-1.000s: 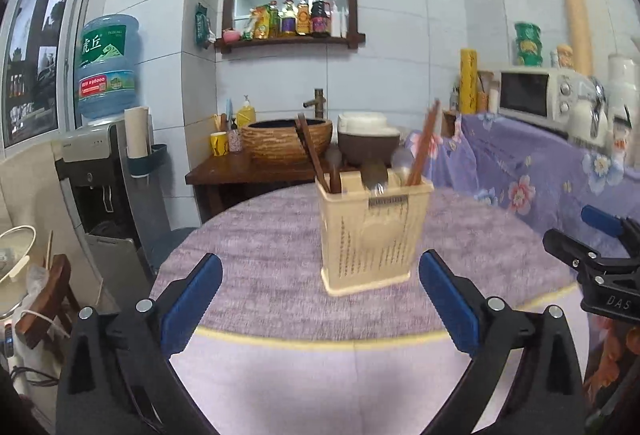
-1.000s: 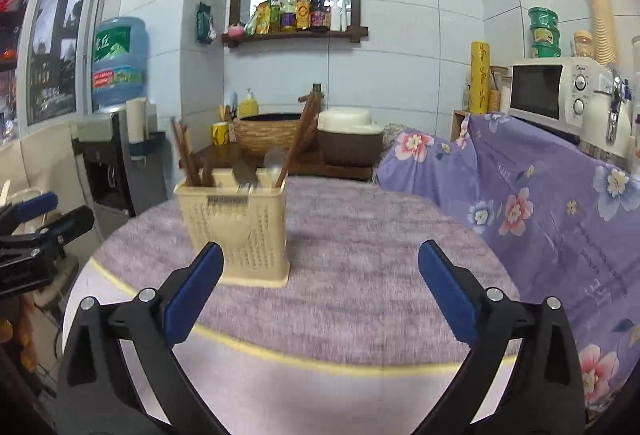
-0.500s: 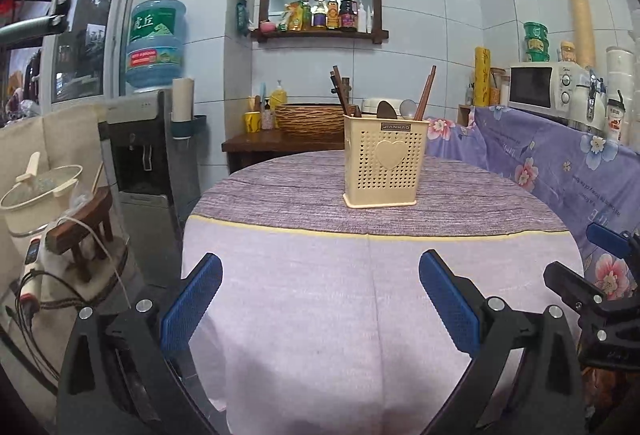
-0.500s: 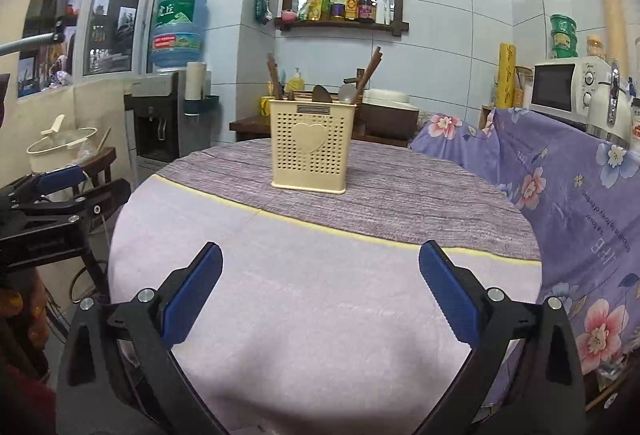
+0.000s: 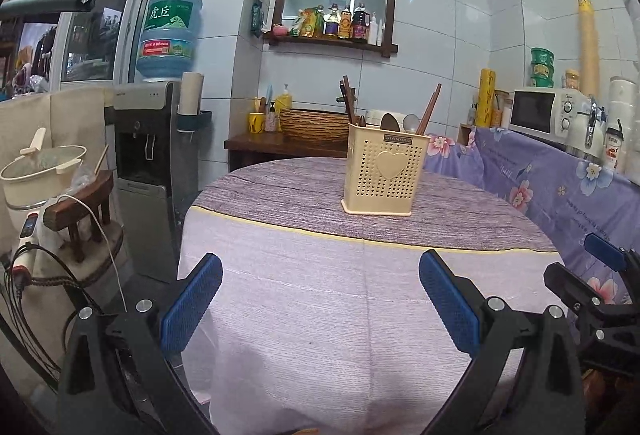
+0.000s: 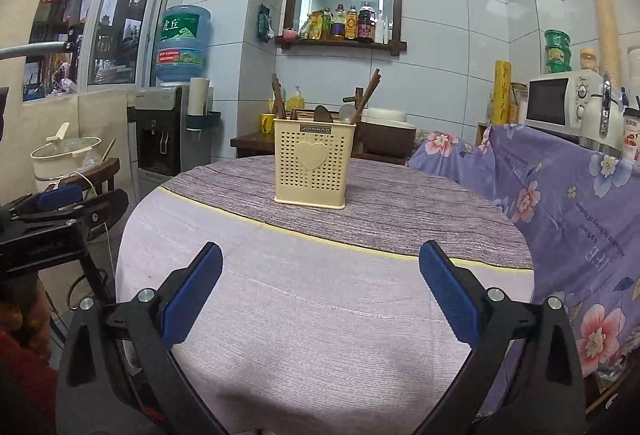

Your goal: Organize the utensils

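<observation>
I have both tongs spread wide and empty, left tongs (image 5: 320, 299) and right tongs (image 6: 320, 291), well short of the table (image 5: 320, 315). The caddy (image 5: 382, 175) stands upright at 12 o'clock, utensils (image 5: 428, 109) poking up. Reaching in too fast, I could knock it over.

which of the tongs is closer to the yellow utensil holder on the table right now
Hard to call: neither is clearly nearer. The left tongs and right tongs both hang open off the table's near edge, well short of the utensil holder, which sits slightly right of the left tongs' centre and about centred for the right.
</observation>
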Motion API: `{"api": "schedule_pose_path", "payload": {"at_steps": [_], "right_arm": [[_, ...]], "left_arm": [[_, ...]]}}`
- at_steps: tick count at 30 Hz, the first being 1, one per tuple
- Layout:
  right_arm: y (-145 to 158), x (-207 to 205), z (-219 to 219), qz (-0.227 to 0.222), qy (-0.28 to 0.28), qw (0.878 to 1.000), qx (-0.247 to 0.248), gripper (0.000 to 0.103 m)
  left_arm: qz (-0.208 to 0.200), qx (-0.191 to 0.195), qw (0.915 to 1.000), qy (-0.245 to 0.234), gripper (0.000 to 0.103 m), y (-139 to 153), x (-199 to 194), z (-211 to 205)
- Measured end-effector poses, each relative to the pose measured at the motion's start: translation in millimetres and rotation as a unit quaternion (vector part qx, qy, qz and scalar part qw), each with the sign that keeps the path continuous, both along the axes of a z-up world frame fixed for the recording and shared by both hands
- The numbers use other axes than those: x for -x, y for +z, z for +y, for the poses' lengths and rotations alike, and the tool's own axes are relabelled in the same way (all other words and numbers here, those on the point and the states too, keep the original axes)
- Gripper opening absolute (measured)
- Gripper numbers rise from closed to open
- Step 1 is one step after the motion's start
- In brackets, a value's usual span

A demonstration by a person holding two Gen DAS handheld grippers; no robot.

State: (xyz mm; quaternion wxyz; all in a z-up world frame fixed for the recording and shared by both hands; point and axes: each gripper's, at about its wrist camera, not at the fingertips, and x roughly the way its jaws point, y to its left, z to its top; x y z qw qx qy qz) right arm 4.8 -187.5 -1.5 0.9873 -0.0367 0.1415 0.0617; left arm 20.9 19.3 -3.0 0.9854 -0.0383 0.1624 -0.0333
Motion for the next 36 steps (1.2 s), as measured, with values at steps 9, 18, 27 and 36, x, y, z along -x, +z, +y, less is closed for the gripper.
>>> {"api": "schedule_pose_path", "payload": {"at_steps": [9, 18, 27, 36], "right_arm": [[-0.2, -3.0, -0.2, 0.004, -0.003, 1.000, -0.001, 0.097], [0.1, -4.6, -0.2, 0.006, -0.003, 1.000, -0.001, 0.097], [-0.1, -6.2, 0.6, 0.009, -0.003, 1.000, -0.003, 0.097], [-0.7, -6.6, 1.2, 0.011, -0.003, 1.000, -0.003, 0.097]], "left_arm": [[-0.002, -0.005, 1.0000, -0.006, 0.098, 0.4, 0.1, -1.3], [0.003, 0.007, 0.9999, -0.010, 0.098, 0.1, -1.4, 4.7], [0.004, 0.005, 0.9999, -0.014, 0.098, 1.0, -2.1, 6.4], [0.004, 0.005, 0.9998, -0.020, 0.098, 1.2, -1.5, 6.5]]}}
